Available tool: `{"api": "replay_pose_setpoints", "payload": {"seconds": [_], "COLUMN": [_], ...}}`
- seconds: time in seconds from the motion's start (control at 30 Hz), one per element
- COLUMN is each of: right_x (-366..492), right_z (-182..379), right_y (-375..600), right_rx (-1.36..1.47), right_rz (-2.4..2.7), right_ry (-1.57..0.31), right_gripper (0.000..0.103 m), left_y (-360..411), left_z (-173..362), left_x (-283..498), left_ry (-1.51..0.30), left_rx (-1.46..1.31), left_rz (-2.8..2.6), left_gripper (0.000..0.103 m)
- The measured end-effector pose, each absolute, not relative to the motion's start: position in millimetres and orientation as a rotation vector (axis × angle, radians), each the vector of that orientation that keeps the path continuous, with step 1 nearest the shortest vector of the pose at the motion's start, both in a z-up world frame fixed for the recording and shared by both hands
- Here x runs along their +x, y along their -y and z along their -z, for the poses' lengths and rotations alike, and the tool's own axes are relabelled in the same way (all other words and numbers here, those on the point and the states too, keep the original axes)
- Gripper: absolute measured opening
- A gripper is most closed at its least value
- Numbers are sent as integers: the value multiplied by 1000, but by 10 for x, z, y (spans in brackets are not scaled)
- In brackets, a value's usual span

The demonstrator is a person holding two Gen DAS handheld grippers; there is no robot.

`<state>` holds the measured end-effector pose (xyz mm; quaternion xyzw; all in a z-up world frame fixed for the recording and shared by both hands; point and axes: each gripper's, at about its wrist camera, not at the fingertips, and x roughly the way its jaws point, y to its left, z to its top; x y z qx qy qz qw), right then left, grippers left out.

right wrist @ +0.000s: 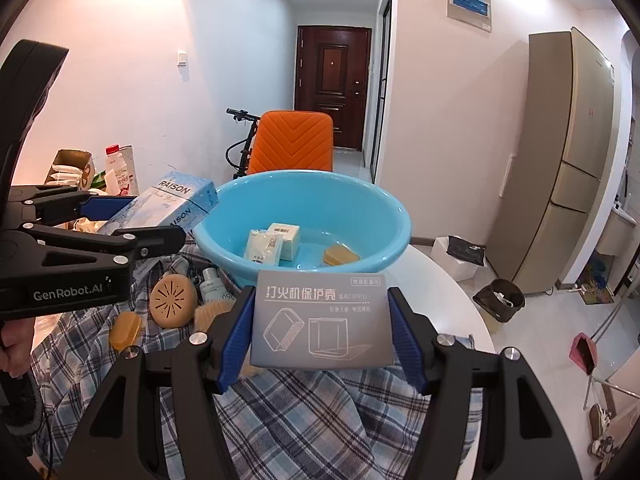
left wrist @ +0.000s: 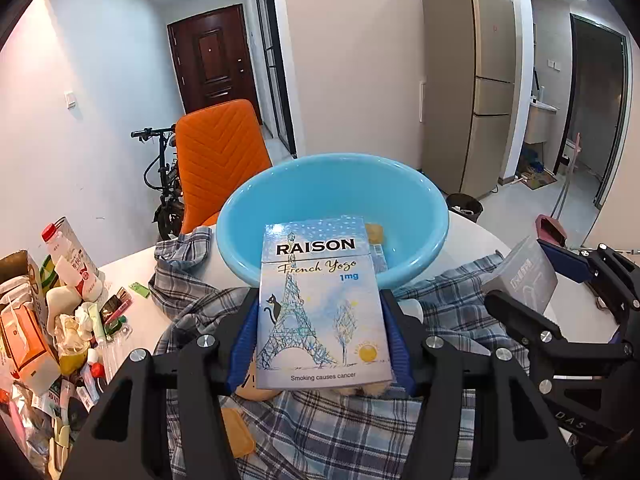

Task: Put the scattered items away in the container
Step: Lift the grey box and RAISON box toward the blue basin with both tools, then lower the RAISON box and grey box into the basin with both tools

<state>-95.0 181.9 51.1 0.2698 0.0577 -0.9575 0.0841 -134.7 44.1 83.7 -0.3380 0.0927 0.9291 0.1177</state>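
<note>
Grippers both clamped: left gripper (left wrist: 320, 320) w/ cigarette pack (left wrist: 322, 304), right gripper (right wrist: 322, 320) w/ grey box (right wrist: 320, 320).

Orange chair (right wrist: 292, 142) upright behind desk, back padded in chevron stitch. Black bicycle (left wrist: 160, 176) parked beside it against wall. Dark brown door (right wrist: 333, 84) shut at end of hallway. Tall beige fridge (left wrist: 472, 80) at right wall. Dark waste bin (right wrist: 499, 299) on floor near fridge, white box (right wrist: 460, 254) just beside it. Ceiling spotlights lit.
</note>
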Motion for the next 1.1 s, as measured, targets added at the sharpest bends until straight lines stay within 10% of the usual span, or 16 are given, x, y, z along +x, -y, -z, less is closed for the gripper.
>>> {"api": "replay_pose_setpoints", "payload": {"seconds": [1.1], "right_x": [-2073], "right_z": [-703], "right_y": [-1790], "right_rx": [913], "right_rz": [2765], "right_ry": [-54], "right_gripper": [62], "left_y": [-580], "left_z": [-893], "left_x": [-2353], "left_ry": [-269], "left_rx": [-1103], "left_rz": [-2741], "left_gripper": [59]}}
